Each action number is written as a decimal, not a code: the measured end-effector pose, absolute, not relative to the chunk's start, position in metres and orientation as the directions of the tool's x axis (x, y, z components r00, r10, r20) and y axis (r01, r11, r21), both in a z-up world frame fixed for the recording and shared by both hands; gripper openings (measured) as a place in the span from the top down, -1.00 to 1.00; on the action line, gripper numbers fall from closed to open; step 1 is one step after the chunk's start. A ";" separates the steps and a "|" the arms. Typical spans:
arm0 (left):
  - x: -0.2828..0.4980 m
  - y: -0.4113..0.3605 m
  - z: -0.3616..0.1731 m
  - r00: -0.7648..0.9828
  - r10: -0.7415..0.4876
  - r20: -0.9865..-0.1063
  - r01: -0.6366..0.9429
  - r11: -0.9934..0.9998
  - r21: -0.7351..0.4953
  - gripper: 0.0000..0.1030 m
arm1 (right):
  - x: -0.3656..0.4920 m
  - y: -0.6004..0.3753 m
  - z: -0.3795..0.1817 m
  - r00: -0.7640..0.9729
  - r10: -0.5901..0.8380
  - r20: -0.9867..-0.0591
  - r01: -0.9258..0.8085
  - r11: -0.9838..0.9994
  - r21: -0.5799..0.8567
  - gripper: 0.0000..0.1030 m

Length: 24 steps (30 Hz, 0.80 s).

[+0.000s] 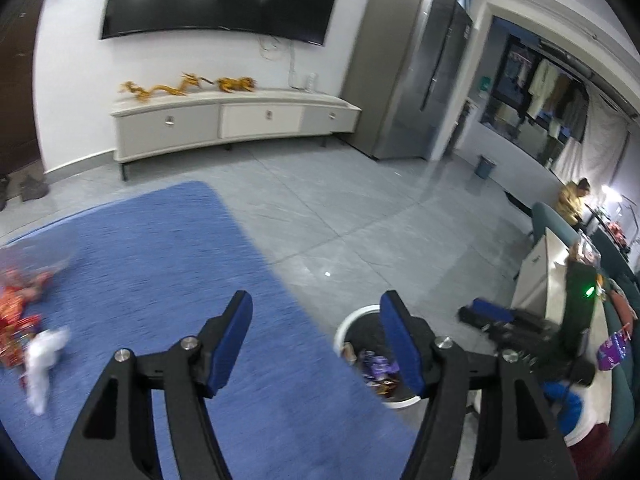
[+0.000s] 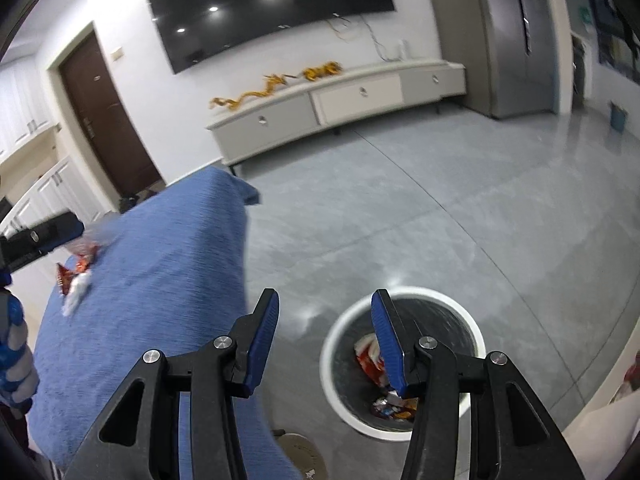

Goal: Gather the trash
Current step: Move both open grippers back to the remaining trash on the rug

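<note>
A blue cloth [image 2: 152, 264] covered a raised surface, with grey tile floor [image 2: 440, 216] beside it. On the floor stood a white-rimmed bin [image 2: 344, 344] already holding wrappers [image 2: 370, 356]. More trash [image 1: 28, 332], red packets and white paper, lay on the cloth's far-left part. The left gripper [image 1: 316, 320] hung with jaws apart and empty. The right gripper [image 2: 324, 316] hung over the bin's edge, likewise spread and holding nothing.

White-rimmed round trash bin [image 2: 400, 364], lower centre-right, upright on grey floor, wrappers inside. Red-orange snack wrappers [image 1: 18, 320] and crumpled white tissue [image 1: 42, 364] lie lower left on blue cloth.
</note>
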<state>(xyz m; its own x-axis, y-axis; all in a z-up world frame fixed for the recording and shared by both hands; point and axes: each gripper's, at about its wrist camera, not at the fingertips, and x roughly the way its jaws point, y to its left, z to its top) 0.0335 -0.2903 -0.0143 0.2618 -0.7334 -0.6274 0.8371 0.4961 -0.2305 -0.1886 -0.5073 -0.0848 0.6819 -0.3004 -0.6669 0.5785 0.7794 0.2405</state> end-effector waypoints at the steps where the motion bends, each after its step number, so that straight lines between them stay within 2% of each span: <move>1: 0.038 -0.278 -0.013 0.276 -0.731 -0.624 0.831 0.508 -0.227 -0.25 | -0.184 -0.498 -0.075 0.692 -0.297 -0.658 0.563 0.793 0.234 0.05; 7: 0.069 -0.187 -0.011 0.400 -0.691 -0.602 0.761 0.616 -0.201 -0.25 | -0.152 -0.456 -0.043 0.729 -0.261 -0.633 0.487 0.848 0.212 0.05; 14: 0.113 -0.106 -0.037 0.472 -0.625 -0.622 0.664 0.716 -0.215 -0.25 | -0.094 -0.401 -0.027 0.755 -0.170 -0.633 0.361 0.914 0.184 0.04; 24: 0.157 -0.098 -0.068 0.438 -0.614 -0.657 0.676 0.706 -0.208 -0.24 | -0.004 -0.355 -0.039 0.745 -0.040 -0.665 0.205 0.964 0.172 0.02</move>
